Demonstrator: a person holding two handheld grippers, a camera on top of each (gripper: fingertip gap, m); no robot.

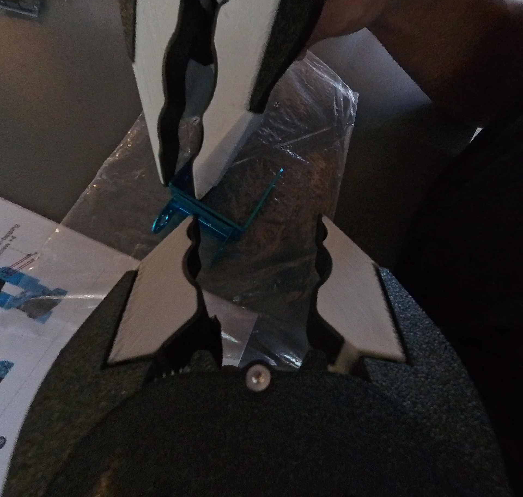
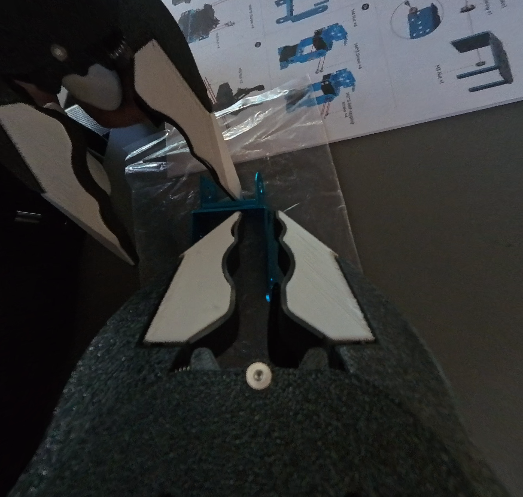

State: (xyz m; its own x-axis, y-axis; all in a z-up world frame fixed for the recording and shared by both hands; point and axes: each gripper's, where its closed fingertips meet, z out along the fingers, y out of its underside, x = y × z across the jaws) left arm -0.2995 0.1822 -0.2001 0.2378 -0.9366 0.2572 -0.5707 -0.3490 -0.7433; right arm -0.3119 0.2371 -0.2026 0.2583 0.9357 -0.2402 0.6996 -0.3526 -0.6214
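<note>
A dim grey-brown table point(image 2: 424, 229) carries a white printed instruction sheet point(image 2: 368, 59) and a clear plastic bag point(image 1: 297, 172). Right tongs point(image 1: 181, 186) pinch one corner of a blue metal U-shaped bracket point(image 1: 209, 217) above the bag – left tongs point(image 1: 254, 223) gape wide beside it, gripping nothing

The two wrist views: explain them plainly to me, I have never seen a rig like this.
A person holds a two-finger claw in each hand, and each claw carries a camera looking along its fingers. The left wrist view looks out from the left claw, which is open, with one fingertip right beside a blue metal bracket. The right wrist view looks out from the right claw, which pinches one arm of that bracket. Beneath lie a clear plastic bag and a printed instruction sheet on a dull table.
</note>
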